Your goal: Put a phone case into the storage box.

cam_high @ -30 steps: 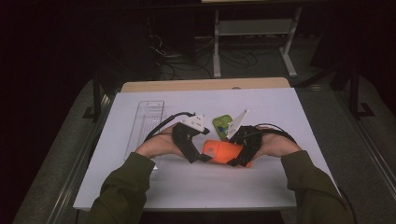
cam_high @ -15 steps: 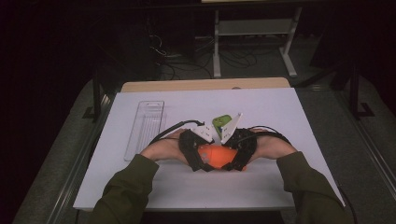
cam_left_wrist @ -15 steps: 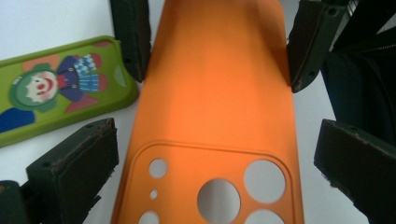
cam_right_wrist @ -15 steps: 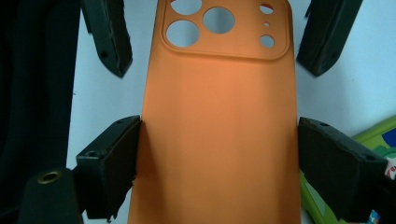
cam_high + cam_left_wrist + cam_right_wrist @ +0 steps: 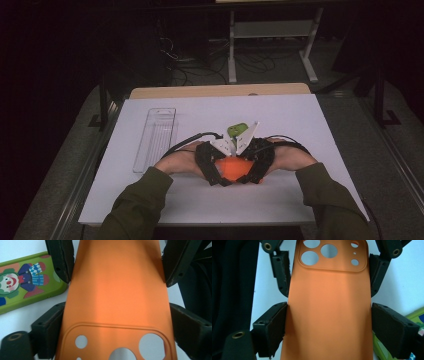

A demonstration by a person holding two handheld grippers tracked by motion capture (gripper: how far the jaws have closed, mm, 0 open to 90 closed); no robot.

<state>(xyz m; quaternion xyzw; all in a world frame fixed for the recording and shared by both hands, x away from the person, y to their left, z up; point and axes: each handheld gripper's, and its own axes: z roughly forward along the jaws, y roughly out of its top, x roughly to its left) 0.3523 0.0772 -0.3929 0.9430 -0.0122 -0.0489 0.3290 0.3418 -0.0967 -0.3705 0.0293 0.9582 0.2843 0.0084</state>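
Scanning from nine o'clock across, I see the clear tray (image 5: 156, 138) lying untouched, well apart from the work. Since a second ago my hands have closed in from either side, and both grippers now meet at the near centre of the white table (image 5: 320, 130). My left gripper (image 5: 216, 172) has its jaws pressed on the long edges of the orange phone case (image 5: 231, 169); in the left gripper view the case (image 5: 117, 295) runs between the pads with its camera cut-outs nearest the lens. My right gripper (image 5: 251, 172) clamps the same case from the three o'clock side, and in the right gripper view (image 5: 328, 307) the cut-outs sit at the far end. At twelve o'clock, just beyond the grippers, lies the green clown-print case (image 5: 237, 130). With both ends gripped, I judge the case ready to be flexed or lifted.
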